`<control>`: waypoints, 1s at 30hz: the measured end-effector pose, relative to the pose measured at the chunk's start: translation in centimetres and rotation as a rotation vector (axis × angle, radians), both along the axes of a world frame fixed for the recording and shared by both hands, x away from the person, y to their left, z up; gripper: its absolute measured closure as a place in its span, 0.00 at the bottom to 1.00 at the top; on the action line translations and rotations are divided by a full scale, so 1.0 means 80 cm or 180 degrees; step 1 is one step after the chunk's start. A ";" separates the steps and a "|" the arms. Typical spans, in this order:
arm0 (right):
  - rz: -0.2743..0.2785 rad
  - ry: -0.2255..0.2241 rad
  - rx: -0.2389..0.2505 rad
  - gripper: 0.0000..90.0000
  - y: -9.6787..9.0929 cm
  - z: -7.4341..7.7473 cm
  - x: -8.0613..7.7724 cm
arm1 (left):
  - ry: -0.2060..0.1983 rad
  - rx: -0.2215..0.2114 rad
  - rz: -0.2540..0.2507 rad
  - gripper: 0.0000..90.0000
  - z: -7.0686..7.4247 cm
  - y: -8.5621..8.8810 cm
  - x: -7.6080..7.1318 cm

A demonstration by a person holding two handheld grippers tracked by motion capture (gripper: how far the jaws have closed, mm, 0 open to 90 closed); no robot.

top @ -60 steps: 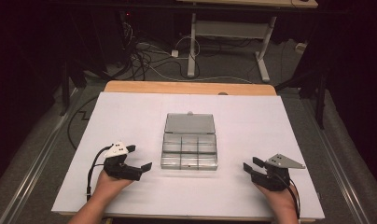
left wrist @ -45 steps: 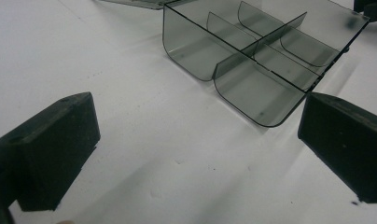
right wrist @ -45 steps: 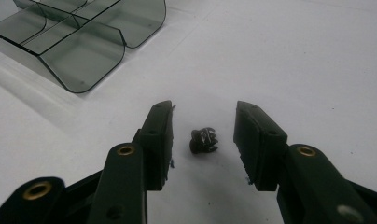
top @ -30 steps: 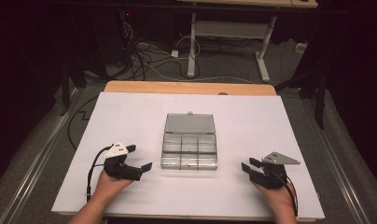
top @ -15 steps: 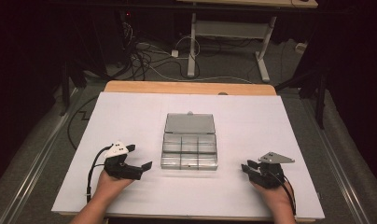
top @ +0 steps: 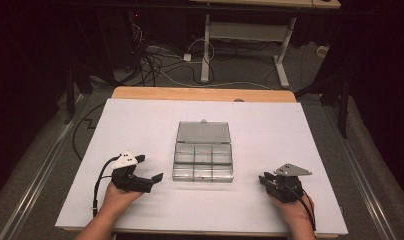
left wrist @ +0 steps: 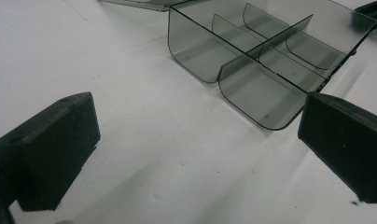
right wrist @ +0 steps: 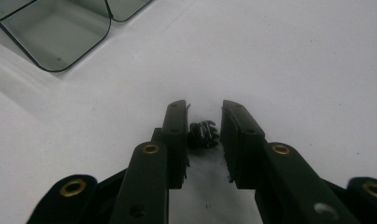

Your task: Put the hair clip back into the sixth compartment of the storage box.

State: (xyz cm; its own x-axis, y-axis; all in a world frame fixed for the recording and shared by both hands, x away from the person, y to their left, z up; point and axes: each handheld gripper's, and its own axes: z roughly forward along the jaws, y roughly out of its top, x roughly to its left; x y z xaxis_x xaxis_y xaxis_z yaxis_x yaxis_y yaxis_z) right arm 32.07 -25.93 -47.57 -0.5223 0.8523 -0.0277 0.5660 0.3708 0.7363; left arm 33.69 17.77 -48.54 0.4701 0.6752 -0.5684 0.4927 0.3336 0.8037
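White sheet [top: 290, 130] covers the table [top: 200, 93], only a wood strip showing at the far edge; beyond it the room is dark, with cables [top: 160, 62] on the floor and a desk frame [top: 245, 35] cut off at the top. Clear plastic organizer box [top: 203, 157] sits mid-table, lid [top: 203, 132] folded flat back on the far side. Dividers split it into small compartments; every one I can see into looks empty. The left gripper view cuts off its far corner, and the right gripper view catches just a rounded corner [right wrist: 51, 35] at top left. Left gripper [top: 147, 172] rests near the box's front left corner, jaws spread wide with bare sheet between them and the box just ahead. Right gripper [top: 264, 181] rests to the right of the box's front right corner, clear of it. Its jaws have just been closing and now stand narrow, with a small dark clump [right wrist: 203, 133] lying on the sheet between the pads. Can't make out what it is: glossy black, ribbed or coiled, too small. Slim gaps show on both sides, so the pads don't seem to press it yet. Both forearms are cut off by the bottom edge of the high view.
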 end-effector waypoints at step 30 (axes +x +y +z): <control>0.0049 -0.0034 0.0030 0.86 -0.001 0.001 -0.002 | -0.0004 -0.0007 0.0013 0.00 0.000 0.000 0.000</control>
State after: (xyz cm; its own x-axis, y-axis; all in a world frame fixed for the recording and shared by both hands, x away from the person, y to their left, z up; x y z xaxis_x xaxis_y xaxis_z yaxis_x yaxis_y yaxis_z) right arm 31.93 -25.98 -47.53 -0.5350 0.8445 -0.0252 0.5525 0.3723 0.7458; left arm 33.65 17.81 -48.53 0.4679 0.6760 -0.5694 0.4903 0.3375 0.8036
